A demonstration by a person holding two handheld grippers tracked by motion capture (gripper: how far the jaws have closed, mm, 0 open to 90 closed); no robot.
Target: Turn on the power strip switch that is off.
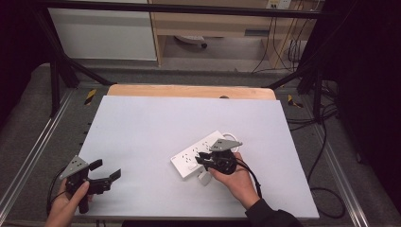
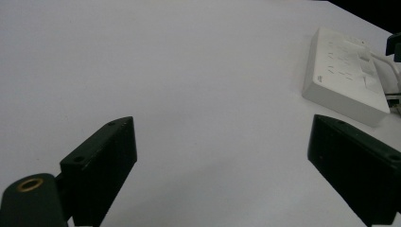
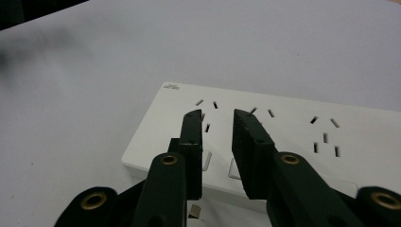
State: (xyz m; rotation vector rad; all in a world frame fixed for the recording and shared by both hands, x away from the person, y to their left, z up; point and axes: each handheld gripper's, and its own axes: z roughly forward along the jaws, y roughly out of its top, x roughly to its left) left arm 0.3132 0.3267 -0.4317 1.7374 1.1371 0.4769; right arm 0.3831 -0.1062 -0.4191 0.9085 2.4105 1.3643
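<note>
A white power strip [image 1: 191, 156] lies right of the middle of the white table top [image 1: 156, 123], with several socket slots on its upper face. My right gripper [image 1: 202, 159] hovers over its near end. In the right gripper view the two black jaws [image 3: 217, 116] stand a narrow gap apart above the power strip [image 3: 293, 137], with nothing between them. My left gripper [image 1: 106, 169] rests near the table's front left corner, held by a hand. Its jaws [image 2: 222, 122] are wide open over bare table, and the power strip [image 2: 343, 78] lies off to their right.
A small white piece [image 1: 204, 178] lies by the strip's near side, below my right gripper. A white cable loop [image 1: 230, 135] shows behind the strip. A wooden edge [image 1: 189, 91] runs along the far side of the table. Black frame bars and cables stand around it.
</note>
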